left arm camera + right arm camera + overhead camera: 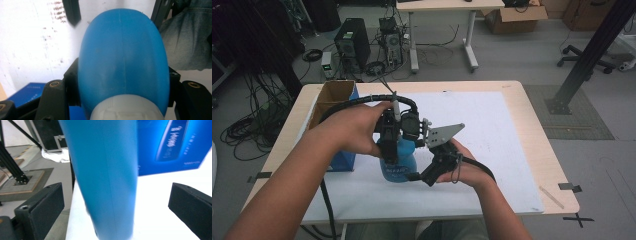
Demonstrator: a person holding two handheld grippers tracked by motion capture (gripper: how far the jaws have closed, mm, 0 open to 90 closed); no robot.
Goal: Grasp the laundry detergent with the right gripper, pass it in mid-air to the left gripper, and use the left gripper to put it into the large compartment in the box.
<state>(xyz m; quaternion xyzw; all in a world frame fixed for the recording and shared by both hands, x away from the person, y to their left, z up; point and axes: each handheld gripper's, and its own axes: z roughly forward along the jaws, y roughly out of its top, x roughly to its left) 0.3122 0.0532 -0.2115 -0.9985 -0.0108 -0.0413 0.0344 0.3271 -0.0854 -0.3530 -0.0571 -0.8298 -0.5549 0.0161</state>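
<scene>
My high view looks forward and down over the whole white tabletop (pixel 492 150). Both gripper views sit very close to the same blue plastic bottle (pixel 398 162), from opposite sides.

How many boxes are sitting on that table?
2, as far as I can see: an open cardboard box at the table's far left corner, and a blue box in front of it, beside the blue bottle. The arms could hide more.

A lab: computer towers (pixel 353 44) and tangled cables (pixel 247 131) on the floor.
</scene>
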